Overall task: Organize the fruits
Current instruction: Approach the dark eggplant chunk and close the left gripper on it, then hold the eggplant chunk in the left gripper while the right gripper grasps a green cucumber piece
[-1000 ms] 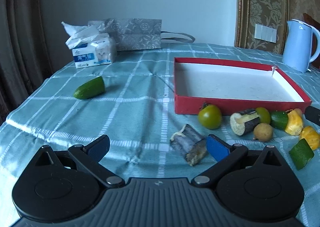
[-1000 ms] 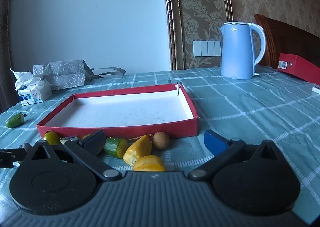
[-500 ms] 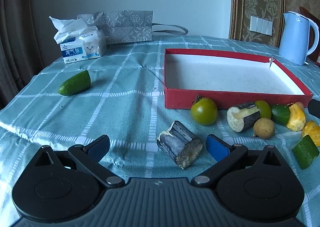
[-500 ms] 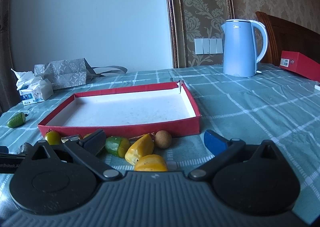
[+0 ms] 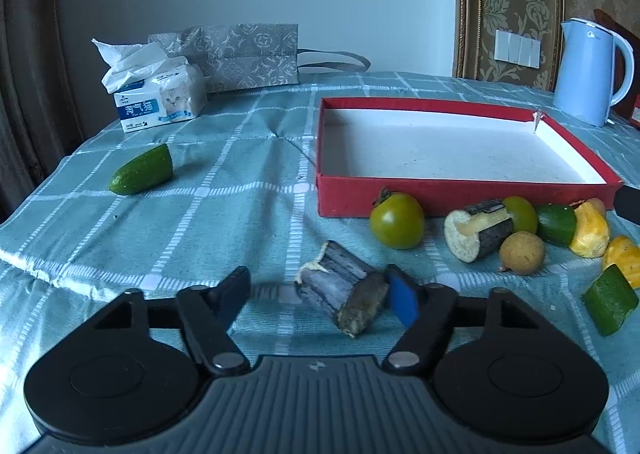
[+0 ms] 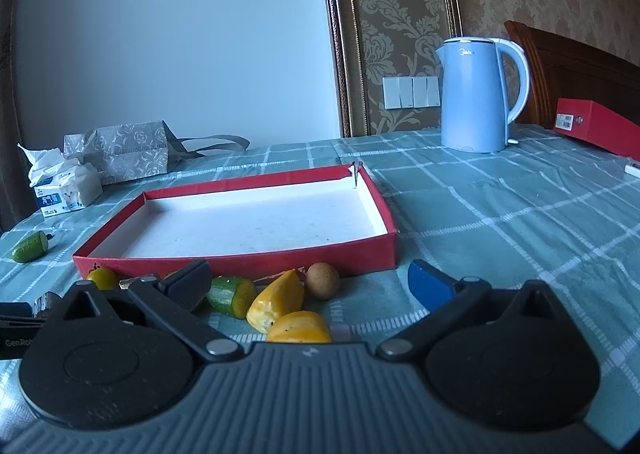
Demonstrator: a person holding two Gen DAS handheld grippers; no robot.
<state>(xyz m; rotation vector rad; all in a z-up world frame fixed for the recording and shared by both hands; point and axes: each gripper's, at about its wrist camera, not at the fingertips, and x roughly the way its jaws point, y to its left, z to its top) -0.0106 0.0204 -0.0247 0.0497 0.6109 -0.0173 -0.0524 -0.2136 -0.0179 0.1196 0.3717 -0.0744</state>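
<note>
A dark sugarcane chunk (image 5: 340,294) lies on the checked cloth between the fingers of my left gripper (image 5: 316,286), whose jaws are closing. The blue right pad touches the chunk; the left finger stands clear of it. Behind sits the red box (image 5: 440,194), white inside and holding nothing. Along its front wall lie a green tomato (image 5: 396,220), a second cane chunk (image 5: 478,230), a brown round fruit (image 5: 522,252), yellow pieces (image 5: 590,228) and cucumber pieces (image 5: 610,306). My right gripper (image 6: 310,274) stands open over a yellow piece (image 6: 276,300) and a cucumber piece (image 6: 232,296).
A half cucumber (image 5: 142,170) lies alone at the left. A tissue pack (image 5: 160,102) and a grey bag (image 5: 244,54) stand at the back. A blue kettle (image 6: 476,94) and another red box (image 6: 596,126) are at the far right.
The left gripper's jaws have narrowed around the dark cane chunk, which now sits between the fingers. The right gripper has not moved.
</note>
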